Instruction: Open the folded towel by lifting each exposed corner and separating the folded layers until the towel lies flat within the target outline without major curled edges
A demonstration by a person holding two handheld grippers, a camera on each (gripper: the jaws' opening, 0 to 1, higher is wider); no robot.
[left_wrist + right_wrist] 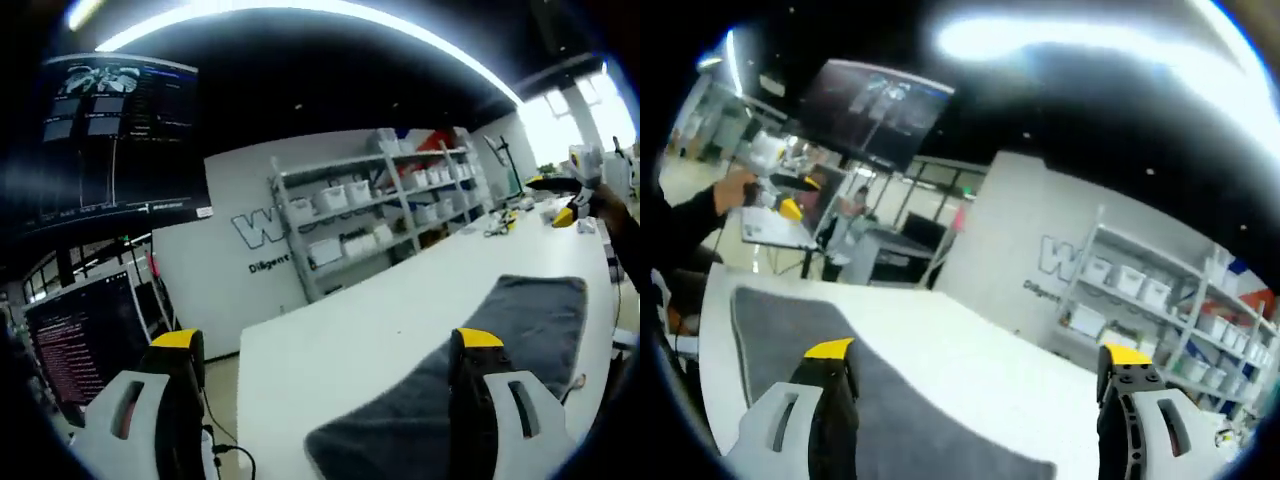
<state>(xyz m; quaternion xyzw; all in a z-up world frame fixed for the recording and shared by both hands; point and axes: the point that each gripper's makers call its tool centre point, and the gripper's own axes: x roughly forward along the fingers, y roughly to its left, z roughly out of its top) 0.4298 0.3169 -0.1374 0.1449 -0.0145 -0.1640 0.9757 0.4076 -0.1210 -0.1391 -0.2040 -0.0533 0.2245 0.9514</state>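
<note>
Left gripper view: towel (pixel 480 370) looks spread flat near table (pixel 350 330) edge, both grippers' jaws wide apart, empty, so unfolding seems nearly done.

towel (pixel 520 330): 1, grey | tabletop (pixel 350 350): 1, white | left gripper (pixel 325 400): 1, two yellow-tipped jaws | right gripper (pixel 975 400): 1, two yellow-tipped jaws | shelving rack (pixel 380 200): 1, bins on it too small to count | overhead screen (pixel 110 130): 1 | monitor (pixel 85 340): 1
</note>
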